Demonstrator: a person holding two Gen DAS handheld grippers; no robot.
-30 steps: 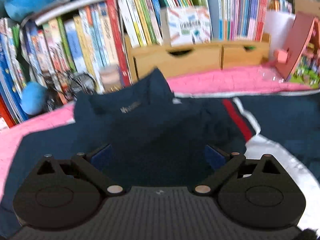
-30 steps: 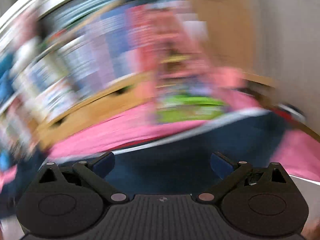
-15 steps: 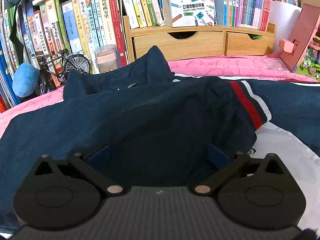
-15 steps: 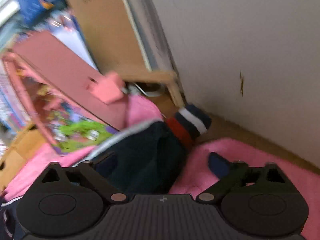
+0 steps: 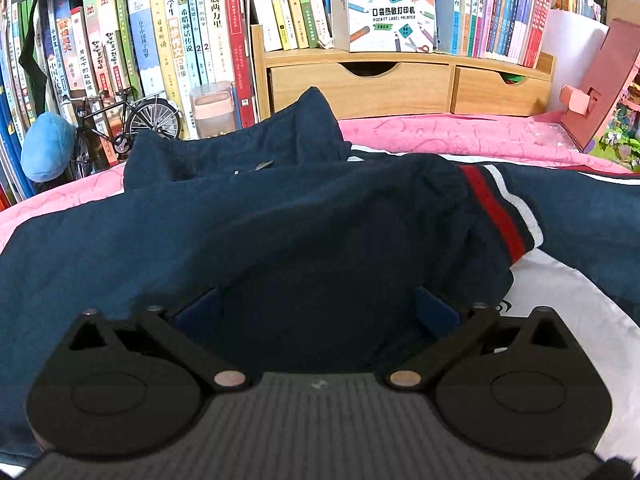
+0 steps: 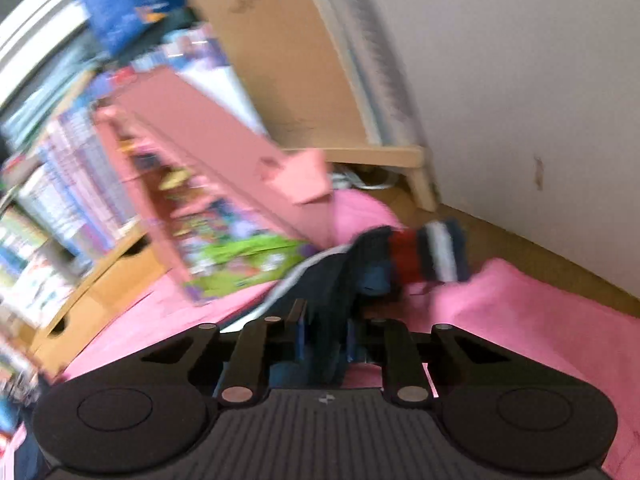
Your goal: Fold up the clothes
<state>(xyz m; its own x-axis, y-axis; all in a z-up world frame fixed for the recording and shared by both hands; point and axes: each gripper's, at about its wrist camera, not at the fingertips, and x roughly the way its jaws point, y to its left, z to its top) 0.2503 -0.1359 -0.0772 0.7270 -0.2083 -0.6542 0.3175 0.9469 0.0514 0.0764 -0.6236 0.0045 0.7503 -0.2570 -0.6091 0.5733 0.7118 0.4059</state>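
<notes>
A navy jacket [image 5: 280, 232] with a white lower panel lies spread on the pink cloth. One sleeve is folded across its body, its red, white and navy cuff [image 5: 500, 216] pointing right. My left gripper [image 5: 316, 312] hovers open just above the folded sleeve, holding nothing. In the blurred right wrist view my right gripper [image 6: 324, 340] is shut on the navy fabric of the other sleeve [image 6: 336, 280]. That sleeve's striped cuff [image 6: 432, 252] sticks out beyond the fingers towards the wall.
Bookshelves [image 5: 180, 40] and a wooden drawer unit [image 5: 360, 84] line the back. A model bicycle [image 5: 124, 124], a blue plush [image 5: 46, 146] and a pink cardboard toy house [image 6: 208, 148] stand near the pink cloth's [image 6: 520, 320] edges. A white wall [image 6: 540, 100] rises at the right.
My right gripper swung right to the far sleeve and closed on it near the cuff. The left gripper stayed open over the folded sleeve, and its view steadied.
</notes>
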